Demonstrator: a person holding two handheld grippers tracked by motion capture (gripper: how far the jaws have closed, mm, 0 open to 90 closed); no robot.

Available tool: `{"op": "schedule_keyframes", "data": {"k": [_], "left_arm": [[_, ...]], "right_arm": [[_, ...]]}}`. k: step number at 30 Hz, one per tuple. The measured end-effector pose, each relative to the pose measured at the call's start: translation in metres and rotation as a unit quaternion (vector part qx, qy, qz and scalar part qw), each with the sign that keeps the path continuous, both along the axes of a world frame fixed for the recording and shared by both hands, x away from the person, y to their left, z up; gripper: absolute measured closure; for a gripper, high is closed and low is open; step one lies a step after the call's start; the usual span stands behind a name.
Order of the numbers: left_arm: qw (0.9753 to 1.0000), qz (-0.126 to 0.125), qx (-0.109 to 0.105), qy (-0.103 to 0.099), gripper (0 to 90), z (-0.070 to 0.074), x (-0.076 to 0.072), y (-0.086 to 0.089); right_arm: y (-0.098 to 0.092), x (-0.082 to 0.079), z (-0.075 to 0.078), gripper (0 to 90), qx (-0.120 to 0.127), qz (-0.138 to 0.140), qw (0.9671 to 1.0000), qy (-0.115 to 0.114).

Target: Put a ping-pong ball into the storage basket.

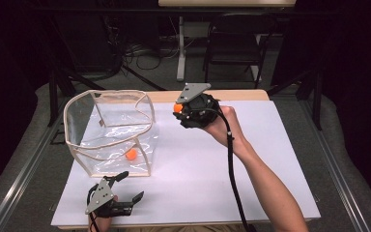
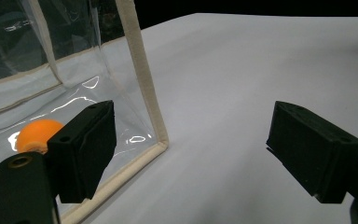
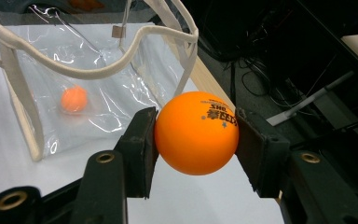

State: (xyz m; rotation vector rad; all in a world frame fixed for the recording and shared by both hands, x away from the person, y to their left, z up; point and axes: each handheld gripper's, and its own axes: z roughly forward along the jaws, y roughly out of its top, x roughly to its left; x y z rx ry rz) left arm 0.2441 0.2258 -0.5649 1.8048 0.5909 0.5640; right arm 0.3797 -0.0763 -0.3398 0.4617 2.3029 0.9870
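A clear plastic bag with cream trim stands open on the white table, an orange ball resting on its floor. That ball and the bag's corner seam show close up in the left gripper view. My left gripper rests near the table's front edge, just in front of the bag, open with nothing between its jaws. My right gripper hovers to the right of the bag's rim, shut on a second orange ball with black print. Beyond it I see the bag and the ball inside.
A white sheet covers the table, with a wooden edge at the back. Behind stand a black chair, a table leg and floor cables. Dark frame rails run along both sides.
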Motion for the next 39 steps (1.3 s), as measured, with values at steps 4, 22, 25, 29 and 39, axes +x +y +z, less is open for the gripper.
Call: {"op": "schedule_keyframes", "data": {"k": [4, 22, 25, 29, 39], "left_arm": [[1.0, -0.001, 0.0, 0.0, 15.7, 0.0, 0.0, 0.0], [1.0, 0.0, 0.0, 0.0, 15.7, 0.0, 0.0, 0.0], [1.0, -0.001, 0.0, 0.0, 15.7, 0.0, 0.0, 0.0], [1.0, 0.0, 0.0, 0.0, 15.7, 0.0, 0.0, 0.0], [1.0, 0.001, -0.002, 0.001, 15.7, 0.0, 0.0, 0.0]], "right_arm": [[0.003, -0.001, 0.001, 50.4, 0.0, 0.003, 1.0, -0.002], [0.012, -0.002, 0.003, 50.3, 0.005, 0.016, 0.9998, -0.004], [0.015, -0.002, 0.004, 50.3, 0.005, 0.018, 0.9998, -0.004], [0.018, -0.001, 0.005, 50.3, 0.006, 0.022, 0.9997, -0.005], [0.027, -0.002, 0.007, 50.4, 0.009, 0.033, 0.9994, -0.007]]}}
